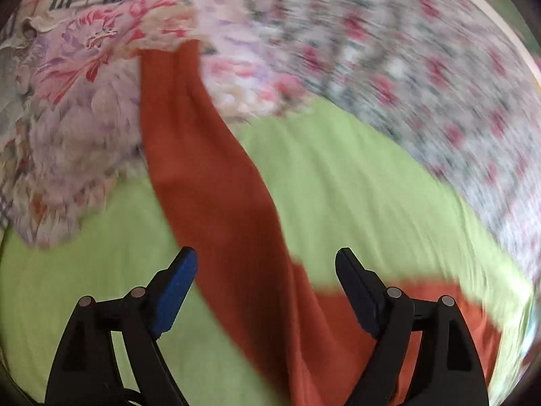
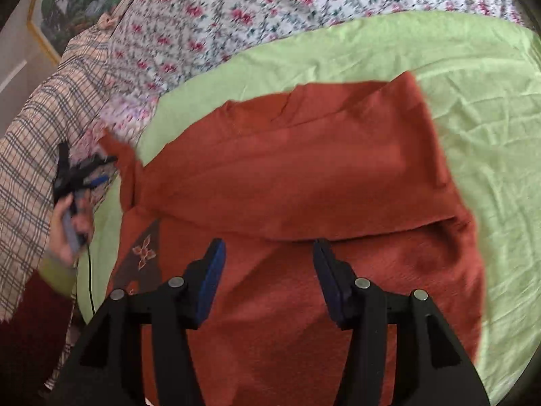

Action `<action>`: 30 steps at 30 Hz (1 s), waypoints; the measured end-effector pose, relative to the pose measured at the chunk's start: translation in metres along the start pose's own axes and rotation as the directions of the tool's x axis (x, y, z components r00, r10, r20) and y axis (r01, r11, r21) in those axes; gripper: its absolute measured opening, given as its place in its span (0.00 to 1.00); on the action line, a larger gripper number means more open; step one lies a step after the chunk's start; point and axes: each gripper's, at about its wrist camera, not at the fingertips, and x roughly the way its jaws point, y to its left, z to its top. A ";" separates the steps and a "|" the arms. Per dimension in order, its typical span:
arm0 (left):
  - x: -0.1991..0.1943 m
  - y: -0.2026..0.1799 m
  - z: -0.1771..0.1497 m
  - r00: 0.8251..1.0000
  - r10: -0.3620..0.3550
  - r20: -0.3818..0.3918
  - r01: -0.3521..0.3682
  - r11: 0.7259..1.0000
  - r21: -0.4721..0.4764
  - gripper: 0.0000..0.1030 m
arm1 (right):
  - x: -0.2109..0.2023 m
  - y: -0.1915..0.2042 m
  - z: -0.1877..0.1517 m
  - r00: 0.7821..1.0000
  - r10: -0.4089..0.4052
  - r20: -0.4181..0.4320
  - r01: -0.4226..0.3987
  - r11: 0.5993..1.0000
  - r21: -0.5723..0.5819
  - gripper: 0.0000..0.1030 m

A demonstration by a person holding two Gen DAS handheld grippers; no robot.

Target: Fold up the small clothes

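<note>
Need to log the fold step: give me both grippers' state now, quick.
Left gripper: open, holding nothing; rust-red knit garment lies below.
Right gripper: open, empty, over the same garment.

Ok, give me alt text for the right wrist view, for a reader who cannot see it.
A rust-red garment, partly folded, lies on a light green sheet, with the open right gripper above it holding nothing. At the left edge a hand holds the left gripper near a sleeve of the garment; floral bedding lies behind.
</note>
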 end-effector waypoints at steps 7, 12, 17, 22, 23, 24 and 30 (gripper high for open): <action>0.089 0.025 0.066 0.973 0.213 -0.091 -0.217 0.975 -0.047 0.57 | 0.021 0.003 0.006 0.998 0.045 -0.034 -0.044 0.998 0.036 0.53; 0.097 0.023 0.059 0.979 0.196 -0.061 -0.195 0.981 0.012 0.06 | 0.030 0.003 0.011 0.998 0.045 -0.048 -0.043 0.998 0.037 0.53; 0.032 -0.001 0.029 0.999 0.021 0.048 -0.024 0.998 0.061 0.05 | 0.028 0.005 0.010 0.997 0.064 -0.037 -0.063 0.997 0.040 0.53; -0.045 -0.067 -0.024 0.975 -0.209 0.080 0.191 0.962 0.193 0.05 | 0.018 0.004 0.005 0.997 0.081 -0.011 -0.080 0.994 0.070 0.53; -0.058 -0.086 -0.036 0.966 -0.249 0.075 0.227 0.948 0.225 0.05 | 0.014 0.004 0.003 0.997 0.082 -0.004 -0.081 0.994 0.078 0.53; -0.069 -0.101 -0.049 0.957 -0.283 0.066 0.258 0.932 0.256 0.05 | 0.010 0.003 0.002 0.997 0.082 0.003 -0.082 0.993 0.083 0.53; -0.111 -0.203 -0.141 0.893 -0.446 -0.057 0.425 0.795 0.434 0.05 | -0.019 -0.005 -0.006 0.997 0.055 0.052 -0.061 0.992 0.110 0.53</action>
